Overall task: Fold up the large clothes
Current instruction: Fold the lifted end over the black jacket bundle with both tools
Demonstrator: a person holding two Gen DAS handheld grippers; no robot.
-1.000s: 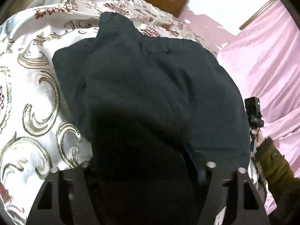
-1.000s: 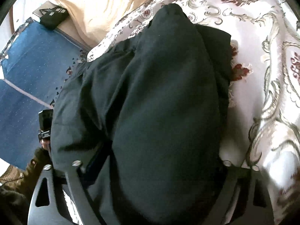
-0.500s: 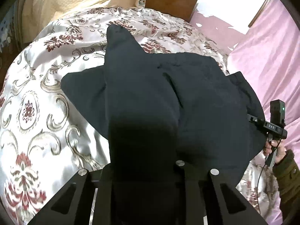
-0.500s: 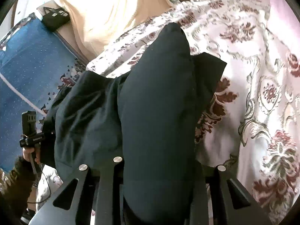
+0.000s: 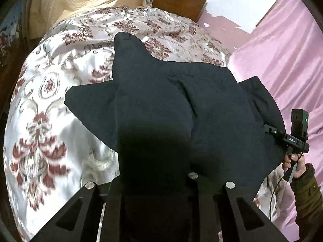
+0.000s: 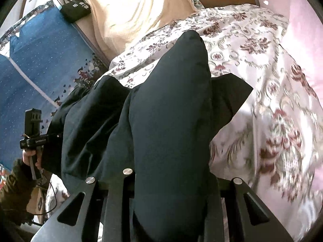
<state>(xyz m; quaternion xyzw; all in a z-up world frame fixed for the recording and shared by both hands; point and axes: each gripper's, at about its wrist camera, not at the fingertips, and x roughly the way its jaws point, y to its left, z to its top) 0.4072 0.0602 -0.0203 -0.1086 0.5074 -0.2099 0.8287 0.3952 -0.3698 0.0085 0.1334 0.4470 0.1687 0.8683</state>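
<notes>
A bed with a floral satin bedspread (image 5: 60, 92) fills the view. On it lies a dark garment (image 5: 212, 104), its near edge raised above the bedspread. The left claw (image 5: 155, 183) and right claw (image 6: 171, 183) each pinch a bunched corner. Folding looks barely begun; most cloth remains unfolded.

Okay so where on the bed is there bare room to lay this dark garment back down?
Bare floral bedspread lies open between the dark garment and the cream blanket at the headboard end, and again in the right wrist view beside the garment toward the pink sheet. It is crowded near the person, where both grippers clamp bunched cloth.
</notes>
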